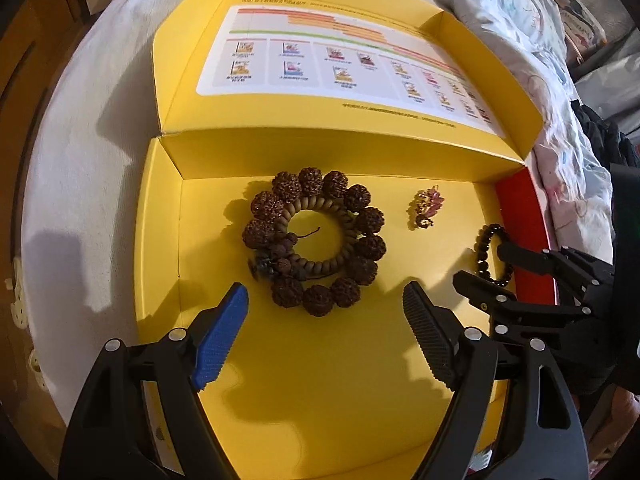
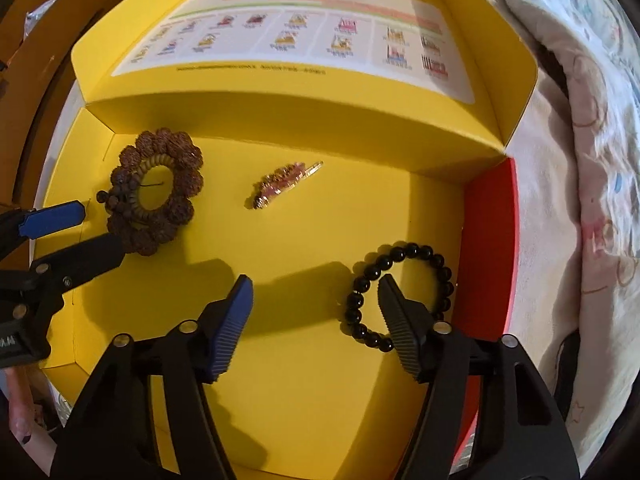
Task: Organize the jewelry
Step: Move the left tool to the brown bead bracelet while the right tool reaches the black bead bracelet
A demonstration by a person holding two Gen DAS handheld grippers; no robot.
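Inside the open yellow cardboard box (image 2: 304, 400) that lies on the bed, three pieces of jewelry sit on the floor of the tray: a black glossy round-bead bracelet (image 2: 400, 292) near the red side wall, a small gold and pink hair clip (image 2: 280, 184) in the middle, and a large brown bracelet of knobbly seed beads (image 1: 316, 240) with a ring of smaller tan disc beads nested inside it. The right gripper (image 2: 316, 312) points down with its jaws apart and nothing clamped; one finger stands inside the black loop, the other outside on bare cardboard, so closing looks likely to catch the strand of beads between them. That bracelet looks light, strung on elastic, smooth and apt to slip or roll, so pinching across the strand rather than a single bead seems safest. The left gripper (image 1: 324, 312) hangs with its jaws wide and empty just in front of the brown bracelet, whose rough beads should grip well. The red wall stands close beside the black bracelet and may crowd the outer approach; the raised lid with its printed chart is well clear
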